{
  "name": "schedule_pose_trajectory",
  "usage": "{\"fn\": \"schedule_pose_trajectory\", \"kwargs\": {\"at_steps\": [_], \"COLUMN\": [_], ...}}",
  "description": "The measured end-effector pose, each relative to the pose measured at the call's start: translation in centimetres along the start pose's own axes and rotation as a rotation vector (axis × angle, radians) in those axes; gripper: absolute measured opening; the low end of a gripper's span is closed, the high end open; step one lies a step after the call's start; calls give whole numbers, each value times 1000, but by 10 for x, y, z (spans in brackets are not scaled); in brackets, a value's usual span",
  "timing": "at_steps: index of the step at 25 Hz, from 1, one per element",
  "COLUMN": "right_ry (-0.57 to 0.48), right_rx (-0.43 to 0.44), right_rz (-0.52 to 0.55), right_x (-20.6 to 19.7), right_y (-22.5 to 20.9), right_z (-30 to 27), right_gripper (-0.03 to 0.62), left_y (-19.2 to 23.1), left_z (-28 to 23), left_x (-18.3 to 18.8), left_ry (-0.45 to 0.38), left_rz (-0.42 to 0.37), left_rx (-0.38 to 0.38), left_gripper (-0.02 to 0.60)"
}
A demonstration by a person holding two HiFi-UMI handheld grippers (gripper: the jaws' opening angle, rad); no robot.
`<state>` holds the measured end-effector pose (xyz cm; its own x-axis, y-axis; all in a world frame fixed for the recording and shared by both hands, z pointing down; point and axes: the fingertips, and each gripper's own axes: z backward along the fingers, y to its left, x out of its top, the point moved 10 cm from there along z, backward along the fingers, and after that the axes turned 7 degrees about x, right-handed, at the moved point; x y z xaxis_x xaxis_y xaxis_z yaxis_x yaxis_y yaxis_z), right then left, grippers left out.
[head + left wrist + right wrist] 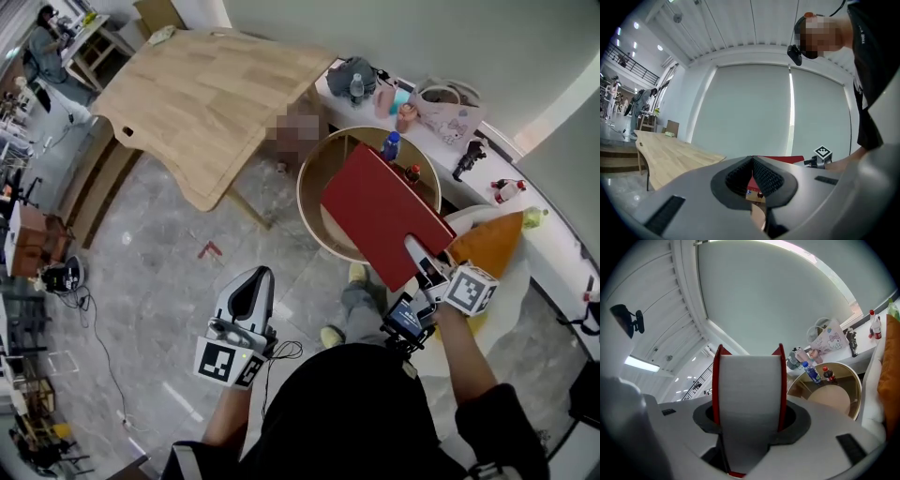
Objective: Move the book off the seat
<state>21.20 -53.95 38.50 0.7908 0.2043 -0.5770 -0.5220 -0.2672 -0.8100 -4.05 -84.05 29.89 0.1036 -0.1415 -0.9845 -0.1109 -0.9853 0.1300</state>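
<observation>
Red book [380, 211], orange cushion [487, 242], pale wooden table [206, 94].

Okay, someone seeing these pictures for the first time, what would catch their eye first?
The big red book, clamped in the right hand-held gripper and held in front of the round table at centre right of the head view. Next come the orange cushion on the white seat at the right, and the large pale wooden table at upper left.
</observation>
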Motion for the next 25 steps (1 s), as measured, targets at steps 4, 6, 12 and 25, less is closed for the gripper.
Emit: {"fn": "schedule_pose_trajectory", "kwargs": {"at_steps": [4, 6, 12, 25], "right_ry": [85, 114, 187, 351], "right_rx": [-16, -25, -76, -205], "right_rz": [-49, -78, -130, -277], "right_x": [-1, -1, 5, -53], "right_y": [-45, -70, -143, -306], "right_z": [-24, -35, -65, -107], "right_gripper": [236, 236, 236, 236], "left_y": [4, 8, 15, 23], "left_z": [-46, -69, -128, -215], "left_x": [-1, -2, -22, -99], "left_ry": [54, 78, 152, 330], "left_rz": [2, 12, 23, 89], "left_rx": [-15, -18, -19, -35], "left_gripper": [12, 13, 12, 13]}}
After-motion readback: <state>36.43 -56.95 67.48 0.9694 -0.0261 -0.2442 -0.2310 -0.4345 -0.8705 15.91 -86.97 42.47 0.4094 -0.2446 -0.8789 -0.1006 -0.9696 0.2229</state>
